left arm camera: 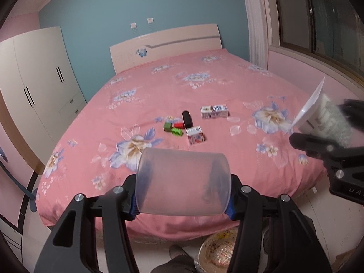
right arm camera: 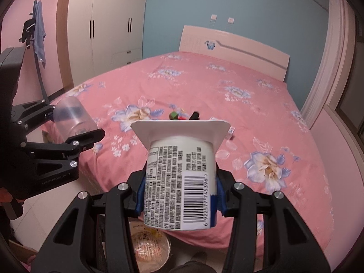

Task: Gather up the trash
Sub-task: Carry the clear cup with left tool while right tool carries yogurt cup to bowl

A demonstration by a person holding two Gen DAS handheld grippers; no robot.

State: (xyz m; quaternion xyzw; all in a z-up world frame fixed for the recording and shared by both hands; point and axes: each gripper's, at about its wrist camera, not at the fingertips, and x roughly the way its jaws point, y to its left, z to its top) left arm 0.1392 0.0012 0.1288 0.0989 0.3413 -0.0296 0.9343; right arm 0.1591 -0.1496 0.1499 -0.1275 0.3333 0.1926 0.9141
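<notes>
My left gripper (left arm camera: 182, 195) is shut on a clear plastic cup (left arm camera: 183, 182), held on its side above the bed's near edge; it also shows in the right wrist view (right arm camera: 72, 119). My right gripper (right arm camera: 180, 193) is shut on a white yogurt cup (right arm camera: 179, 182) with a barcode, rim pointing forward; it shows at the right in the left wrist view (left arm camera: 318, 116). On the pink bed (left arm camera: 227, 79) lie two small cartons (left arm camera: 213, 111) (left arm camera: 195, 135), a black cylinder (left arm camera: 187, 119) and small green and red blocks (left arm camera: 174, 128).
A round bowl with a printed wrapper (right arm camera: 150, 248) sits on the floor below both grippers, at the bed's foot; it also shows in the left wrist view (left arm camera: 218, 250). A wardrobe (left arm camera: 38, 86) stands left of the bed, a window (left arm camera: 318, 22) to the right.
</notes>
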